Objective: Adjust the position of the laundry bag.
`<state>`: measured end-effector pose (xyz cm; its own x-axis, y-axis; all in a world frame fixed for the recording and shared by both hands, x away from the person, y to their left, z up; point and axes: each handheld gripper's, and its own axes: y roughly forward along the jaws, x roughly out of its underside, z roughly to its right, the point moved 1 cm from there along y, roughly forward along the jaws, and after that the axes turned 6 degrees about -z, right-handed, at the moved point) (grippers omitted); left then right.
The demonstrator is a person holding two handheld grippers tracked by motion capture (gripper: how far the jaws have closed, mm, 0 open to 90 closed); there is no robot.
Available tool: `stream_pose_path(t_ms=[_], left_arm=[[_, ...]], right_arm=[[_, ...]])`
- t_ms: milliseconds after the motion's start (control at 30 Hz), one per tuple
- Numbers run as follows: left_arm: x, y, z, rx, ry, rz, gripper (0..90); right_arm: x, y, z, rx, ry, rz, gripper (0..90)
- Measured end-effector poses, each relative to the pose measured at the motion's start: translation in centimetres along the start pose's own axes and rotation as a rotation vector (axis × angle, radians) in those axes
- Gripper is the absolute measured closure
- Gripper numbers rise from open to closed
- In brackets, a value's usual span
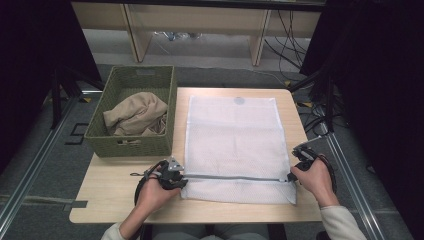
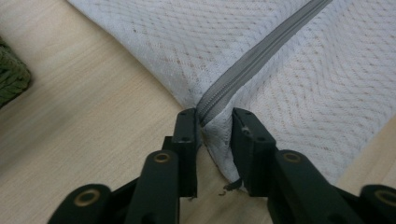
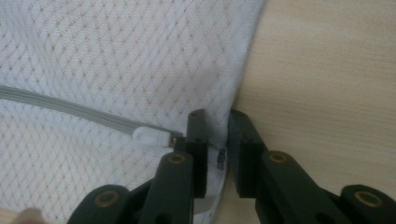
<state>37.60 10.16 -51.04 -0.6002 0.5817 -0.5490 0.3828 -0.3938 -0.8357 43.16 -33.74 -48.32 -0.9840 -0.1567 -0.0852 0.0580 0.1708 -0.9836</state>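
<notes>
Your work piece, the white mesh zip-up laundry bag [image 1: 232, 145], lies flat on the light wooden table [image 1: 115, 195], just right of the olive-green woven basket [image 1: 131, 142] that holds a crumpled beige garment [image 1: 135, 114].

Your left gripper [image 2: 214, 122] is clamped on the bag's left edge, exactly where the grey zipper tape [image 2: 261, 51] ends; fabric is bunched between the jaws. In the high view that gripper [image 1: 172, 176] sits at the bag's near-left corner.

Your right gripper [image 3: 217, 128] is pinched on the bag's right hem, right beside the white plastic zipper pull [image 3: 148, 136]. The jaws hold mesh cloth, not the pull itself. In the high view it [image 1: 298, 165] stands at the right end of the zipper line.

Status, as judged from the layout:
- Both ends of the zipper are secured and the tape is stretched straight.
- The zipper appears fully closed along its length; the bag is not yet opened.
- The garment is in the basket, not in the bag.

Remaining work is probably to catch the pull, open the zipper, then load the garment.
</notes>
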Motion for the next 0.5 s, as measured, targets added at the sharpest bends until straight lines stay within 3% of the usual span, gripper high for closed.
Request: stream_pose_path(t_ms=[33, 67, 100, 167, 200, 233, 300, 400, 433, 500], left_arm=[[0.02, 0.04, 0.26, 0.014, -0.016, 0.001, 77.2], [0.02, 0.04, 0.26, 0.014, -0.016, 0.001, 80.5], [-0.04, -0.02, 0.41, 0.009, 0.001, -0.004, 81.9], [-0.05, -0.02, 0.5, -0.001, -0.005, -0.014, 83.8], [-0.05, -0.13, 0.39, -0.002, 0.009, -0.018, 84.3], [-0.05, -0.13, 0.39, -0.002, 0.009, -0.018, 84.8], [-0.02, -0.19, 0.39, 0.011, -0.002, -0.021, 85.0], [0.06, -0.18, 0.51, 0.022, -0.03, -0.011, 85.4], [0.08, -0.25, 0.38, 0.016, -0.021, -0.021, 85.5], [0.1, -0.41, 0.35, 0.0, -0.017, -0.015, 85.8]], right_arm=[[0.04, -0.23, -0.31, -0.01, 0.04, -0.03, 82.1], [-0.08, -0.17, 0.13, 0.003, -0.028, -0.018, 82.6], [-0.11, -0.17, 0.12, 0.003, -0.034, -0.02, 83.5], [-0.05, -0.37, -0.28, -0.007, 0.017, -0.059, 84.5], [-0.15, -0.13, 0.13, 0.002, -0.044, -0.019, 85.1], [-0.08, -0.1, -0.12, -0.01, -0.013, -0.012, 85.5], [-0.13, -0.15, -0.24, 0.011, -0.006, -0.015, 85.6], [-0.14, -0.14, -0.15, 0.01, -0.03, -0.018, 86.2], [-0.07, -0.24, -0.48, 0.017, -0.004, -0.019, 86.4], [-0.11, -0.18, -0.4, 0.016, -0.031, -0.013, 86.7]])
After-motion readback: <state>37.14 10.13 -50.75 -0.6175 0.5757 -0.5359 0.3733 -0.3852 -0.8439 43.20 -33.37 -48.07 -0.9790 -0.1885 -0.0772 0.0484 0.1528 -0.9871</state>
